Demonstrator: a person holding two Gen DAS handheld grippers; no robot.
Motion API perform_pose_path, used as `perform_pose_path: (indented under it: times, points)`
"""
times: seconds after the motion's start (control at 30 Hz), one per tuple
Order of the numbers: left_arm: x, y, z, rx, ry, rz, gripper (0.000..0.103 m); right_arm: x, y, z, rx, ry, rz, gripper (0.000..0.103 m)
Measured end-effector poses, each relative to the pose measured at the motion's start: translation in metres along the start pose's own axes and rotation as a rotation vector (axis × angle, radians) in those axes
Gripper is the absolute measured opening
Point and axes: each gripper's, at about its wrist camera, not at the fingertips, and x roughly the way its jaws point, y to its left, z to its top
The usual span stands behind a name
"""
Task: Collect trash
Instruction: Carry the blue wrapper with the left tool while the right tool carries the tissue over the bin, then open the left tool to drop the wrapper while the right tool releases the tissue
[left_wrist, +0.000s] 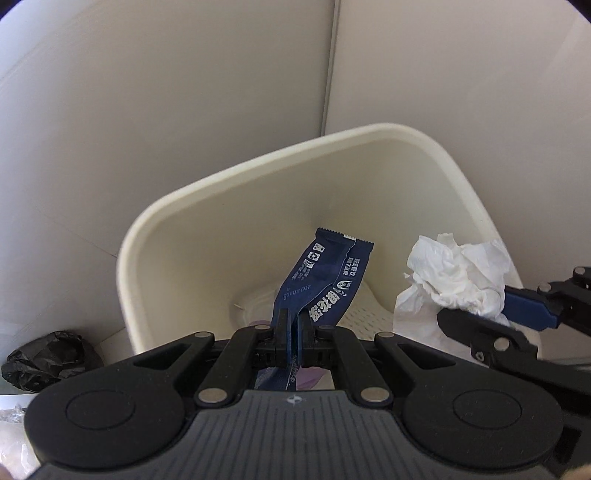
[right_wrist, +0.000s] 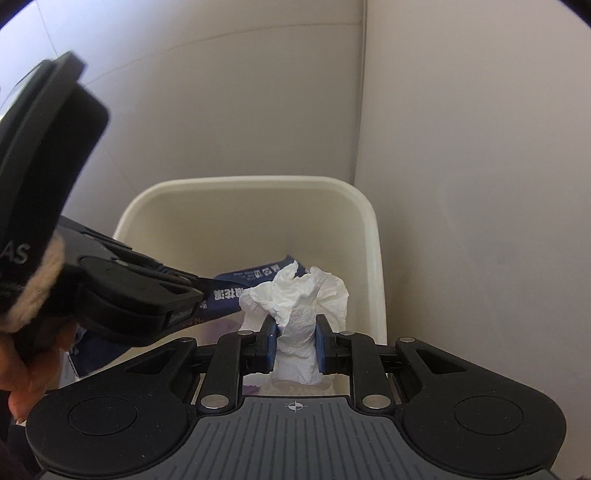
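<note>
a dark blue snack wrapper (left_wrist: 325, 280) is pinched flat between the closed fingers of the left hand-held gripper (left_wrist: 293, 332) and held over the open mouth of a cream bin (left_wrist: 236, 173). just beside it, a crumpled white tissue (right_wrist: 299, 295) is clamped in the right hand-held gripper (right_wrist: 295, 343), also above the bin. a perforated white item is seen at the bin's bottom. a crumpled black bag (left_wrist: 44, 360) lies outside the bin, to its left.
</note>
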Motion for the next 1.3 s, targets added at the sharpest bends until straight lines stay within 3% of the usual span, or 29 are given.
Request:
perform_pose_path:
  times: [0.57, 0.63, 0.7, 0.83, 0.9, 1.07, 1.3]
  points:
    - [0.020, 0.000, 0.002, 0.014, 0.047, -0.007, 0.004, -0.001, 0.011, 0.015, -0.027, 0.039, 0.016, 0.023]
    - [0.015, -0.002, 0.003, 0.015, 0.034, -0.003, 0.008, -0.002, 0.010, 0.015, -0.027, 0.039, 0.029, 0.025]
    - [0.013, 0.000, 0.002, 0.016, 0.015, -0.001, 0.021, -0.007, 0.009, 0.015, -0.018, 0.041, 0.045, 0.029]
    - [0.006, 0.003, 0.000, 0.025, 0.000, -0.006, 0.024, -0.017, 0.010, 0.018, -0.012, 0.041, 0.043, 0.041]
    - [0.001, 0.003, -0.001, 0.032, -0.008, -0.007, 0.035, -0.022, 0.011, 0.019, -0.008, 0.038, 0.047, 0.048]
    - [-0.015, 0.004, -0.005, 0.030, -0.023, -0.009, 0.039, -0.037, 0.015, 0.024, -0.016, 0.029, 0.038, 0.057]
    - [-0.050, 0.004, -0.006, 0.026, -0.063, -0.016, 0.047, -0.062, 0.015, 0.018, -0.016, 0.000, 0.043, 0.061]
